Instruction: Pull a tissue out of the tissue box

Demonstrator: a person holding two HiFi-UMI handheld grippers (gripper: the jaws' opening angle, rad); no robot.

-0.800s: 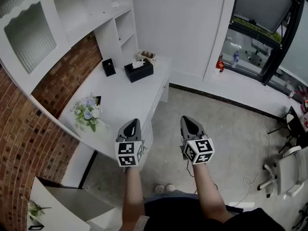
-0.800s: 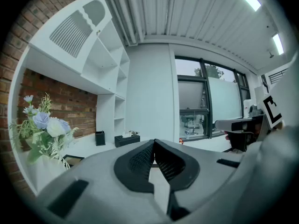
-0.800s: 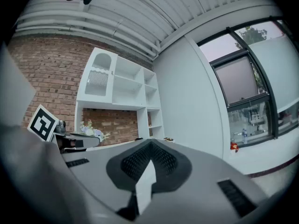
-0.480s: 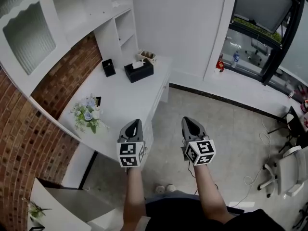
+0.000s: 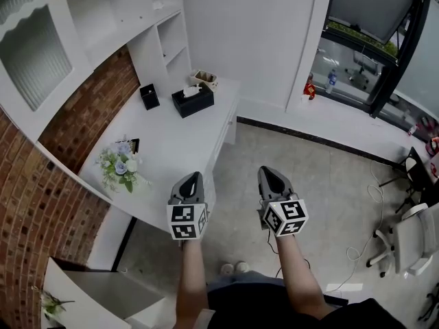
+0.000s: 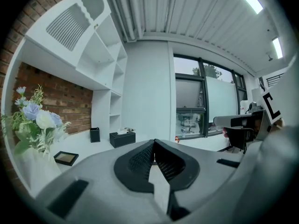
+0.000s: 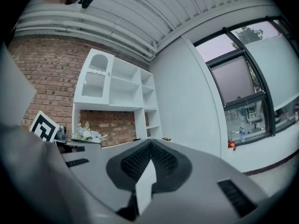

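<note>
White and long, the surface (image 5: 175, 139) runs under wall shelves (image 5: 123, 12) and a brick wall (image 5: 89, 105). At its far end stands the black tissue box (image 5: 193, 101), a white tissue (image 5: 193, 89) poking out of its top. A black pen holder (image 5: 149, 96) stands to the box's left and a small basket (image 5: 204, 79) just behind it. A bunch of flowers (image 5: 118, 168) and a small picture frame (image 5: 133, 144) sit nearer. The left tongs (image 5: 191, 179) hover over the surface's near edge and the right tongs (image 5: 271, 175) over the floor (image 5: 309, 177), both well apart from the box. Each pair is pressed together at the tips, with nothing between them.
</note>
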